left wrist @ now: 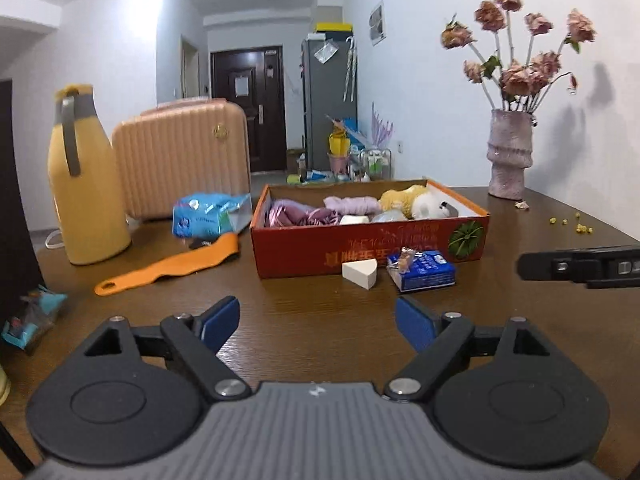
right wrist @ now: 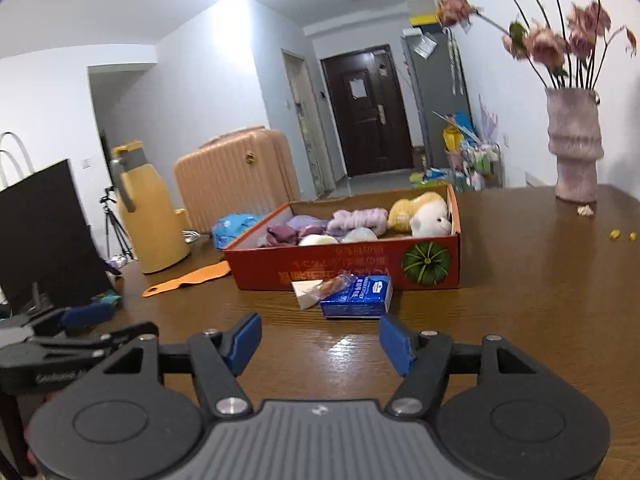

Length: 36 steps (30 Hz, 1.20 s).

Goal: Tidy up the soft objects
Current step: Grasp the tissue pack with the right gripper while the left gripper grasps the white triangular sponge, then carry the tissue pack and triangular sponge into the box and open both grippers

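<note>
1. Nearest, left gripper (left wrist: 318, 324) and right gripper (right wrist: 320, 344) are hovering wide-spread, gripping nothing, probably readying a pickup.
2. Just ahead of the right fingers, blue tissue pack (right wrist: 356, 295) and white sponge wedge (right wrist: 305, 293) are lying unsorted.
3. Beyond them, red box (right wrist: 360, 268) is collecting plush toy (right wrist: 420, 214) and cloths.

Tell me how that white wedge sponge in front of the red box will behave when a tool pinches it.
The white wedge sponge looks like soft foam, so it will probably squash between the pads and weigh very little. Its tapered faces may let it squirt out of a grip. Resting on a flat side beside the blue tissue pack, it seems unlikely to roll.
</note>
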Tool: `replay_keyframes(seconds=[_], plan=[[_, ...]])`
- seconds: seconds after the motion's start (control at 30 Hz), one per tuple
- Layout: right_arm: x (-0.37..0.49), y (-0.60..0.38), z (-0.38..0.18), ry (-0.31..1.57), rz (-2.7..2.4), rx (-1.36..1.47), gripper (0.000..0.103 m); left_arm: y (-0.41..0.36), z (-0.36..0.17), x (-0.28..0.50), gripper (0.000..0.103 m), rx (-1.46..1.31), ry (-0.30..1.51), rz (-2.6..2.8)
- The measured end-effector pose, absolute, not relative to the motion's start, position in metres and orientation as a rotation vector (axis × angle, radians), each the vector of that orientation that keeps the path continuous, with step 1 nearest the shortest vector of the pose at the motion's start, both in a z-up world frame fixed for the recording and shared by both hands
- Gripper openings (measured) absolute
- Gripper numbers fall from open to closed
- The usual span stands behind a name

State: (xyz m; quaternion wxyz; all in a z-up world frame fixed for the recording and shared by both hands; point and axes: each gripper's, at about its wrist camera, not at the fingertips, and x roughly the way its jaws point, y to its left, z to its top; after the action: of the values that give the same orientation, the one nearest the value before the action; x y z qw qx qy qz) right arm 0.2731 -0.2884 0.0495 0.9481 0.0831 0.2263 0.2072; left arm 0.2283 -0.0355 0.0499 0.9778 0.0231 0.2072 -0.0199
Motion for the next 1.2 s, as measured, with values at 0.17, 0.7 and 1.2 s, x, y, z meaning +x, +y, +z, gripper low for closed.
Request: replay_keyframes(seconds=[0.17, 0.7, 1.2], plan=[[0.331, -0.259, 0.037, 0.467, 0.356, 0.198, 0.064, -0.026, 0.04, 0.262, 0.087, 0.028, 0.436, -0.031], [0.407, -0.237, 0.009, 0.506, 0.337, 0.185, 0.013, -0.058, 0.001, 0.401, 0.059, -0.009, 0.57, -0.205], [0.38, -0.282, 0.0, 0.411, 0.397, 0.314, 0.013, -0.069, 0.006, 0.387, 0.023, -0.033, 0.579, -0.139]])
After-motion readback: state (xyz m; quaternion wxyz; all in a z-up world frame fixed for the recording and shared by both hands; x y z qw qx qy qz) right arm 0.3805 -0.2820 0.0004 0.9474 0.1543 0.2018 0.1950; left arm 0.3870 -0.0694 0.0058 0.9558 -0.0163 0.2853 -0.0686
